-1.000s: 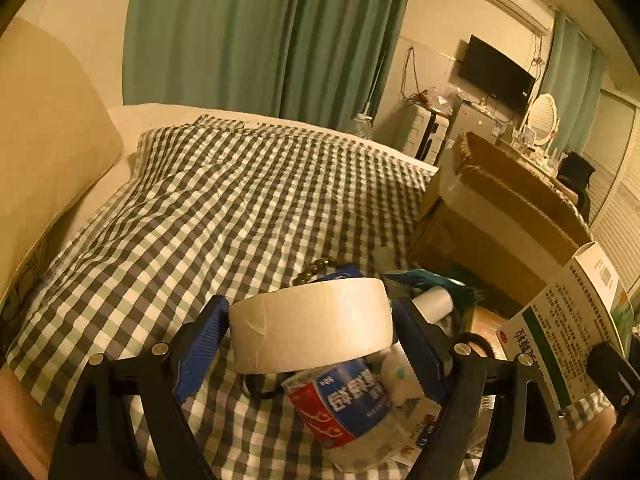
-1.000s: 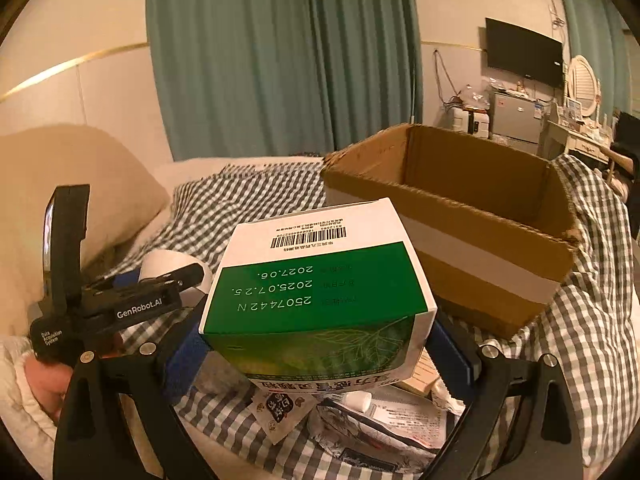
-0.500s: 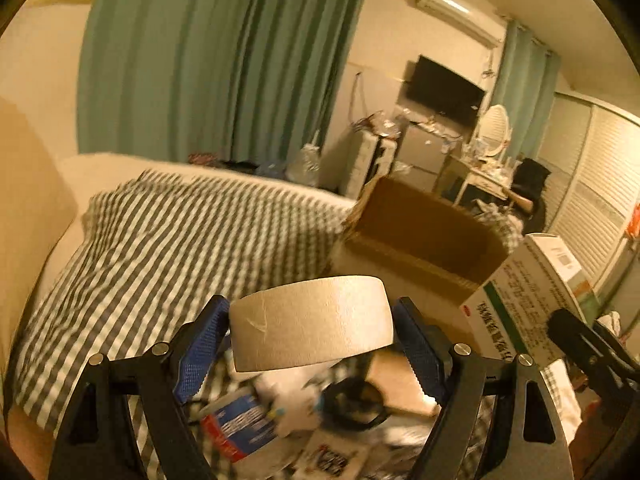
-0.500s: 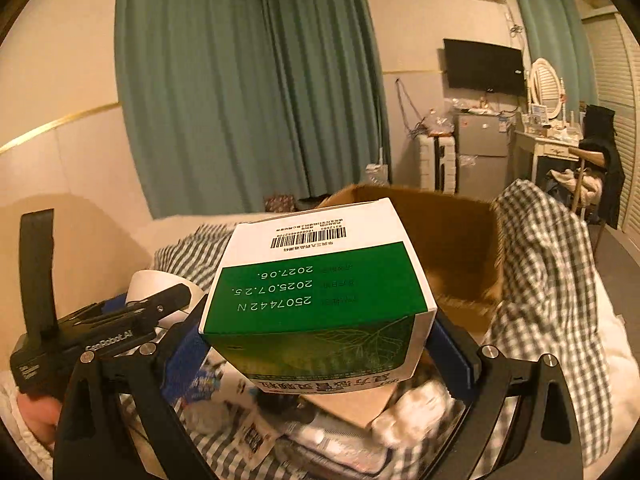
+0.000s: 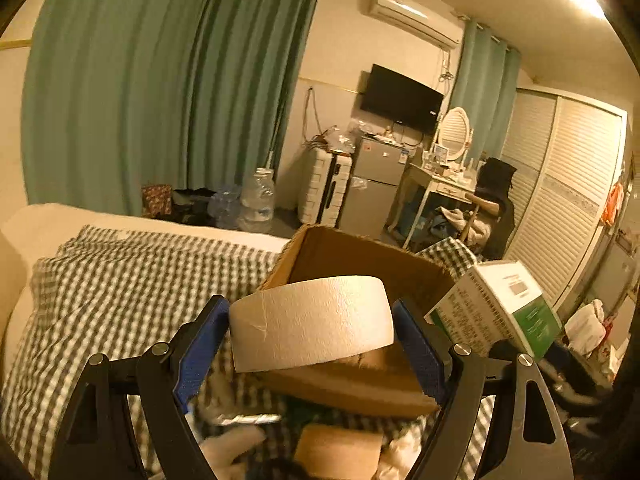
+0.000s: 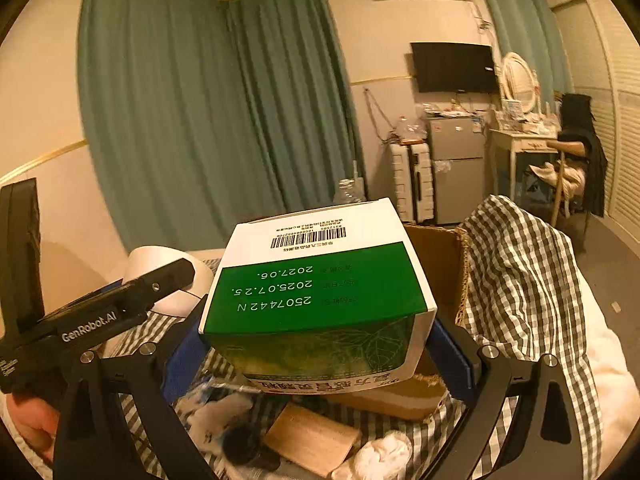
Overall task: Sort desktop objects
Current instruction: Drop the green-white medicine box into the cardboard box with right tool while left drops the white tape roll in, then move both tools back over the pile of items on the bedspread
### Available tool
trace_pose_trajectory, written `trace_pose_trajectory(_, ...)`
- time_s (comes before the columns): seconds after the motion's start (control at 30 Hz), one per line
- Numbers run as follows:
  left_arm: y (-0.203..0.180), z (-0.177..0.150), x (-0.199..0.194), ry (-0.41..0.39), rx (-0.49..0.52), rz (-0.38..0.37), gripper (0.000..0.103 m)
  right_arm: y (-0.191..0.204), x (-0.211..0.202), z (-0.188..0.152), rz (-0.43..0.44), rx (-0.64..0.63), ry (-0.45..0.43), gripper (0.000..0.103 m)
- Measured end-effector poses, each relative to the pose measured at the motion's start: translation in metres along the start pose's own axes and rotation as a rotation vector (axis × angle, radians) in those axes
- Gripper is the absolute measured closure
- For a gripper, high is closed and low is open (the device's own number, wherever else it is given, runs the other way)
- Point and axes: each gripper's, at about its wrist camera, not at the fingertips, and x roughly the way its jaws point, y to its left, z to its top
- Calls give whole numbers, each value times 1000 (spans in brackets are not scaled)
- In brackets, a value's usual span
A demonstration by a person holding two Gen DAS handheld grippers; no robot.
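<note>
Left gripper [image 5: 312,332] clamps a cream masking-tape roll [image 5: 310,322]; right gripper [image 6: 316,344] pinches a green-and-white carton [image 6: 320,300]. The open brown cardboard box [image 5: 360,256] lies at twelve o'clock; best carry both over its rim before releasing.

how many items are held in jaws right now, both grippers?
2. The tape roll sits clamped in the left gripper, in front of the cardboard box. The green-and-white carton is clamped in the right gripper. Loose clutter below is unheld.
</note>
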Motion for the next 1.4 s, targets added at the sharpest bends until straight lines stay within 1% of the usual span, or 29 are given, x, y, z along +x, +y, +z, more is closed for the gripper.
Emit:
trace_pose_trajectory(0.03,-2,2,8,5,0,-7,18,-3,5,0,-2,12,2,6)
trace_pose_trajectory(0.1,-6,5,25,30,-8,7,18,-9,15,1,-19,41,-7,6)
trace_pose_trajectory(0.2,-4,6,54,75,-34,13,18,-16,35,0,-76,73,-15,6)
trace_pose_trajectory(0.3,-3,2,78,104,-41,17,18,-24,50,-3,-100,115,-9,6)
trace_pose_trajectory(0.4,-2,-4,94,121,-38,16,18,-32,61,-9,-124,125,0,6)
trace_pose_trajectory(0.47,-1,-9,103,130,-30,5,18,-38,68,-12,-118,130,22,6)
trace_pose_trajectory(0.53,-2,-13,110,136,-18,10,18,-41,72,-14,-113,141,36,5)
trace_pose_trajectory(0.6,-2,-17,114,155,-18,8,16,-44,74,-16,-117,148,42,5)
trace_pose_trajectory(0.63,-3,-18,118,165,-24,10,10,-44,75,-17,-125,150,44,5)
trace_pose_trajectory(0.7,1,-19,119,180,-30,20,5,-42,75,-18,-138,151,50,5)
trace_pose_trajectory(0.77,0,-21,118,186,-27,20,4,-42,72,-20,-147,155,50,3)
trace_pose_trajectory(0.93,4,-24,101,174,-20,58,0,-38,56,-19,-167,149,14,2)
trace_pose_trajectory(1.07,15,-26,75,173,-35,71,0,-35,39,-22,-175,156,2,2)
trace_pose_trajectory(1.17,26,-35,47,153,-14,103,0,-32,20,-37,-180,153,8,2)
trace_pose_trajectory(1.27,37,-49,18,130,12,158,0,-30,10,-56,-168,164,39,2)
trace_pose_trajectory(1.33,46,-62,3,133,14,191,0,-23,6,-70,-150,161,80,2)
trace_pose_trajectory(1.4,56,-77,-10,148,2,204,0,-14,4,-79,-133,144,105,2)
